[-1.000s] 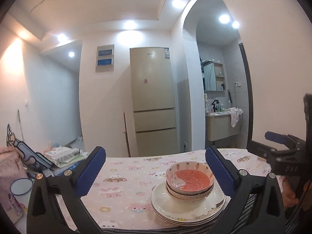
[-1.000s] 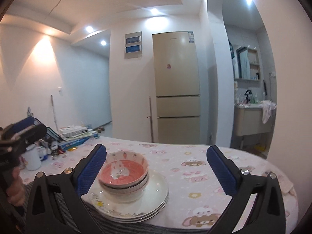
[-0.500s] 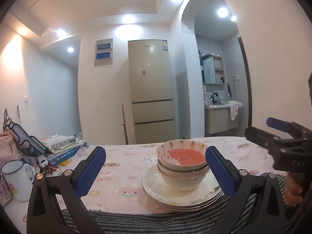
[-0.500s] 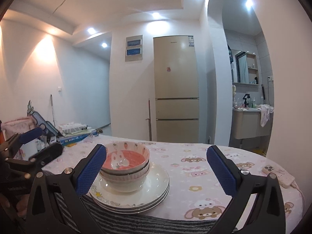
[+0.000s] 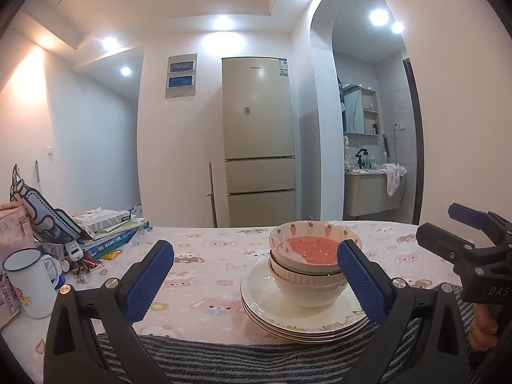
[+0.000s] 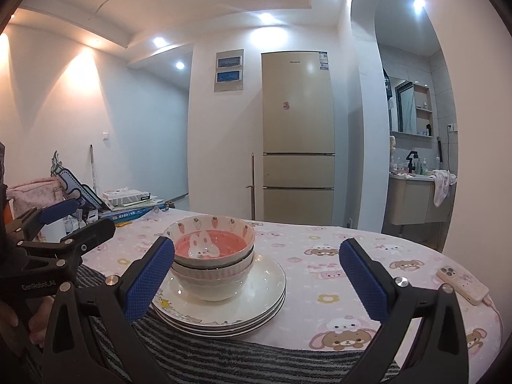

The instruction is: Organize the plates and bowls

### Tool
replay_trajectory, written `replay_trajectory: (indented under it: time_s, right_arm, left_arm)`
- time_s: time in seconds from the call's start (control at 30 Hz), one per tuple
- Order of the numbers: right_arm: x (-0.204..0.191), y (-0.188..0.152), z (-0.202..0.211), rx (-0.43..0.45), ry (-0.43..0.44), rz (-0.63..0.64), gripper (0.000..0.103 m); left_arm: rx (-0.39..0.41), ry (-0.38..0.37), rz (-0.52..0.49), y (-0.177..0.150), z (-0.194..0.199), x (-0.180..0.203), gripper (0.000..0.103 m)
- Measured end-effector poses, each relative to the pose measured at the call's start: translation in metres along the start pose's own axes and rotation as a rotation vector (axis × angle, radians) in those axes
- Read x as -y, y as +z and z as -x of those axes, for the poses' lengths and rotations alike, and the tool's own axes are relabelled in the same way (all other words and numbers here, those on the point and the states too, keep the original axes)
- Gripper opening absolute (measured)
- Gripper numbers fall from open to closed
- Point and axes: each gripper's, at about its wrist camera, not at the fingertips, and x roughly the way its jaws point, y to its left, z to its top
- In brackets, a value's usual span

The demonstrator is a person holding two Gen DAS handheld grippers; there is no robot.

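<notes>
Left wrist view: the left tongs point(image 5: 254, 275) are held wide apart with nothing between them, and the stack of plates point(image 5: 304, 312) with nested bowls point(image 5: 312, 262) is seen ahead and to the right, just past the right-hand pad. From the right wrist, the right tongs point(image 6: 256, 276), likewise released and empty, are faced by the same stack ahead and to the left, so it lies between both. It is set near the desk point(image 6: 368, 288) edge, on a pink cartoon cloth. Beyond, a fridge point(image 6: 297, 134) and a washroom alcove are seen.
</notes>
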Motion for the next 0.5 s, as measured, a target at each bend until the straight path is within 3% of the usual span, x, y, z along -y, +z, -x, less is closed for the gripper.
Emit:
replay_trajectory:
  time_s: [0.23, 0.5]
  right_arm:
    - [0.003, 0.001, 0.006, 0.03, -0.006, -0.017, 0.103]
    - [0.001, 0.001, 0.004, 0.026, -0.008, -0.009, 0.103]
  left_arm:
    - [0.053, -0.013, 0.012, -0.004, 0.011, -0.005, 0.103]
    - [0.029, -0.013, 0.002, -0.006, 0.008, -0.003, 0.103]
